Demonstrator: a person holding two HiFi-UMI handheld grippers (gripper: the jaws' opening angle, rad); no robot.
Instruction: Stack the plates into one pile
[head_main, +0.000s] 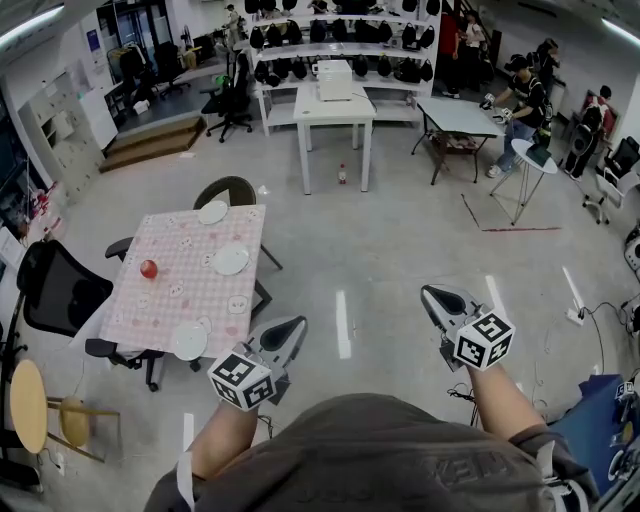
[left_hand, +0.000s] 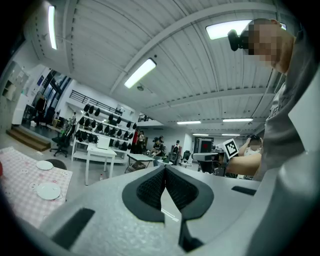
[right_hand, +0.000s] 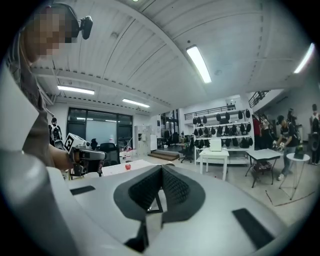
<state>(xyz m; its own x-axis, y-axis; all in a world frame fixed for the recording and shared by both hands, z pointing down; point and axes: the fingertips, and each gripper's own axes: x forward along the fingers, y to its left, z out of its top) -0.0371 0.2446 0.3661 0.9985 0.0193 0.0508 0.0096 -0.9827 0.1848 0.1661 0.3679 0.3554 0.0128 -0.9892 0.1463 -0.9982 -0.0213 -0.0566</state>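
Three white plates lie apart on a table with a pink checked cloth (head_main: 160, 300): a far plate (head_main: 213, 212), a middle plate (head_main: 231, 260) and a near plate (head_main: 190, 341). Two of them also show low at the left in the left gripper view, the far plate (left_hand: 44, 165) and the middle plate (left_hand: 48, 191). My left gripper (head_main: 297, 325) is held level off the table's near right corner, its jaws shut and empty (left_hand: 164, 170). My right gripper (head_main: 430, 293) hangs over bare floor further right, also shut with nothing in it (right_hand: 161, 169).
A red ball-like thing (head_main: 149, 269) sits on the cloth. Black chairs (head_main: 60, 290) stand round the table, and a round wooden stool (head_main: 28, 405) is at the near left. A white table (head_main: 335, 108) and several people (head_main: 525, 100) are further back.
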